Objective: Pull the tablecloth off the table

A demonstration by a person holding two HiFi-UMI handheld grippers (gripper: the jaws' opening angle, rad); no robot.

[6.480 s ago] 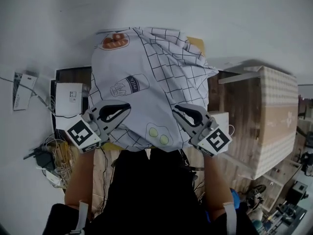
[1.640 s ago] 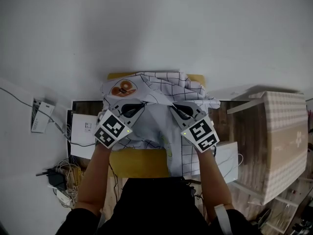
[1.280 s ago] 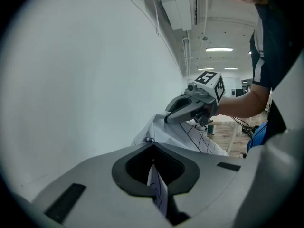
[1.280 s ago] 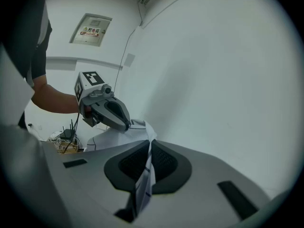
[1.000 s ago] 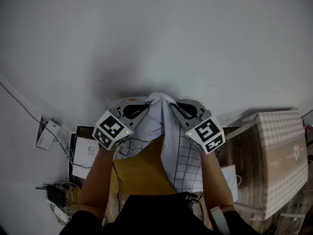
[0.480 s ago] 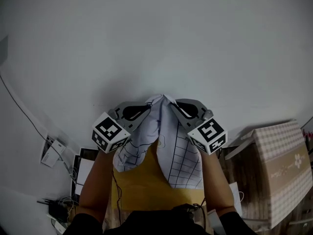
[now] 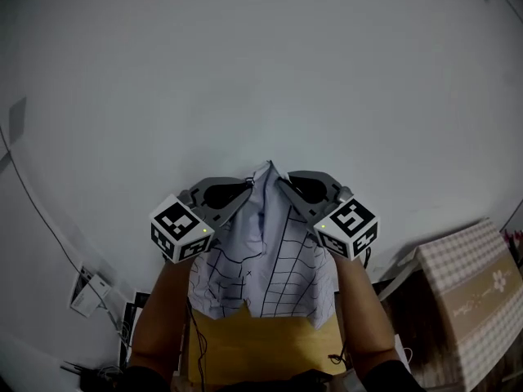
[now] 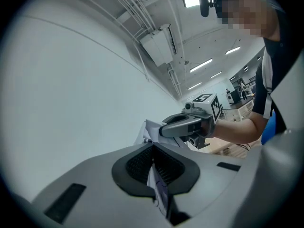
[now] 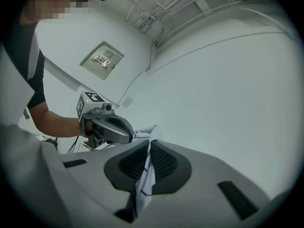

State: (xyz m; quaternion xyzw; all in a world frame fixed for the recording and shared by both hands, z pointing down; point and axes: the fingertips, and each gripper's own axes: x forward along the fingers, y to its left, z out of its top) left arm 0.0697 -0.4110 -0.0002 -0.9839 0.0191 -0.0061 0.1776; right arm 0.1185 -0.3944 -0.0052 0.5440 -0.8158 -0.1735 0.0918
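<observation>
The white tablecloth (image 7: 274, 260), printed with a black grid, hangs bunched from both grippers, held up before the white wall. Its lower edge dangles over the far part of the yellow tabletop (image 7: 261, 345). My left gripper (image 7: 245, 191) is shut on the cloth's top corner, and my right gripper (image 7: 281, 184) is shut on it a little to the right, tips nearly touching. In the left gripper view the cloth (image 8: 159, 190) is pinched in the left gripper (image 8: 152, 145), with the right gripper (image 8: 187, 126) just beyond. In the right gripper view the cloth (image 9: 144, 184) runs through the right gripper (image 9: 151, 144), beside the left gripper (image 9: 110, 127).
A checked beige box (image 7: 474, 288) stands at the lower right. A paper sheet (image 7: 86, 294) and a thin cable (image 7: 41, 211) lie at the lower left. The white wall (image 7: 245, 72) fills the upper view. The person's forearms (image 7: 159, 317) flank the table.
Both grippers have risen with the cloth, which now hangs almost wholly above the table. More yellow tabletop shows. The head view has tilted up toward the wall.
</observation>
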